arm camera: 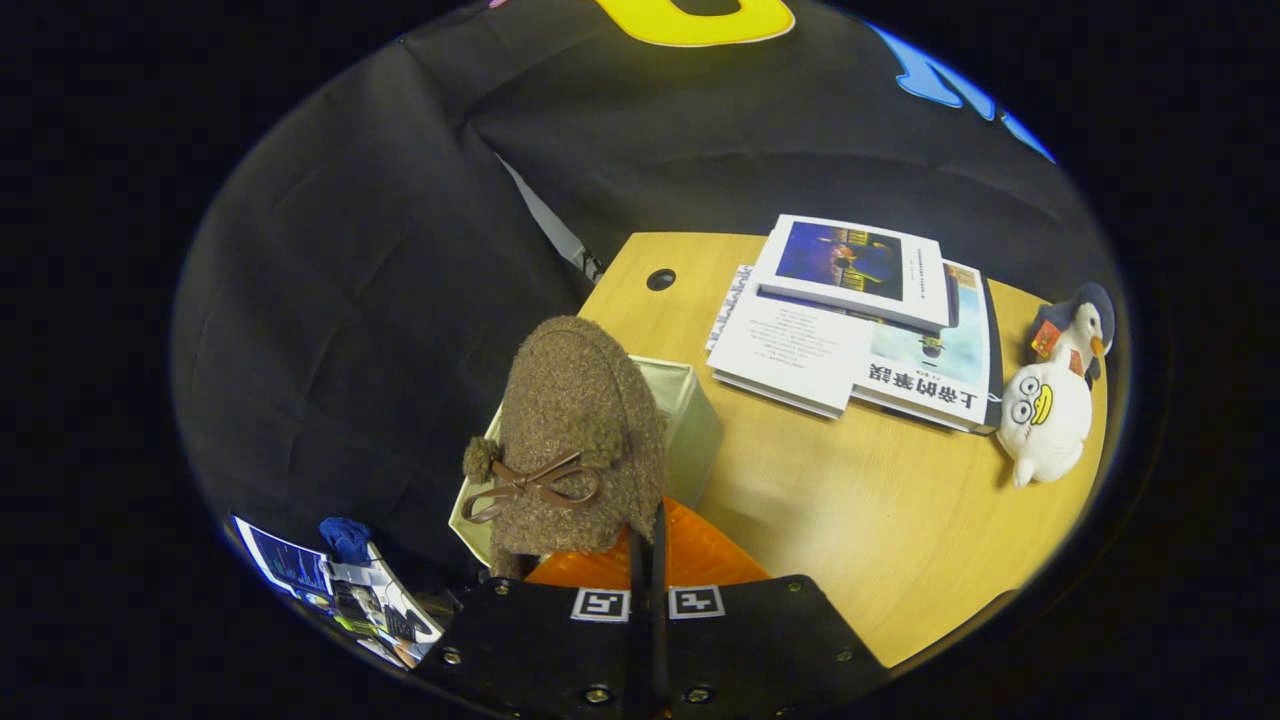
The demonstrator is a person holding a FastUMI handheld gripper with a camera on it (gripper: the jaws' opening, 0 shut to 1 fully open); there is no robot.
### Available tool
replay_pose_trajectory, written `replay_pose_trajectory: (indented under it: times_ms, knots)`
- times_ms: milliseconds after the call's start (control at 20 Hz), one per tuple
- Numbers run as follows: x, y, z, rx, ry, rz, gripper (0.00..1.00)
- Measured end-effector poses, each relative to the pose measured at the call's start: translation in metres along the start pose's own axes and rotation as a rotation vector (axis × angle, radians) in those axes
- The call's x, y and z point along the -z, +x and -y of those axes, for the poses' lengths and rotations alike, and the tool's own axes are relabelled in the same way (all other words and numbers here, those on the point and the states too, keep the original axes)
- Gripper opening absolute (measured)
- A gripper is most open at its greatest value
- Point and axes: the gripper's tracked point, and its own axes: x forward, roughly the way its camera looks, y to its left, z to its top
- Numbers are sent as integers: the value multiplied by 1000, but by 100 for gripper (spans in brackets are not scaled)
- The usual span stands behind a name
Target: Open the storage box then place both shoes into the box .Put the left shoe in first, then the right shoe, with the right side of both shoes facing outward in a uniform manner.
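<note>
The gripper (648,560) is pinched nearly closed on the rim of a fuzzy brown shoe (575,430) with a bow, holding it up just above the pale storage box (695,420) at the desk (880,520) edge. Beyond lie stacked books (850,320), with a plush duck (1050,405) beside them.

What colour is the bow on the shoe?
Brown, on the fuzzy brown shoe held in the shut gripper; gripper view.

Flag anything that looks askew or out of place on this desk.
The books are stacked crookedly, the top one skewed across the lower ones. A plush toy lies on its side by the desk edge. The gripper fingers hold the brown shoe over the storage box.
</note>
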Motion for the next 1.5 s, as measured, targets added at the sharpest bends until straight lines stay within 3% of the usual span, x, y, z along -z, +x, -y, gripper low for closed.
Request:
replay_pose_trajectory:
  times_ms: [500,900,950,1200,1350,1500]
  knots:
    - [-6,53,-54,-5,-25,-63,0]
    - [-2,79,-65,28,-69,-87,0]
    - [-1,85,-72,-5,-74,-83,0]
    - [-10,63,-62,-38,-69,6,100]
    - [-29,13,-51,-48,-48,128,99]
    - [-44,-38,-21,-7,-45,272,99]
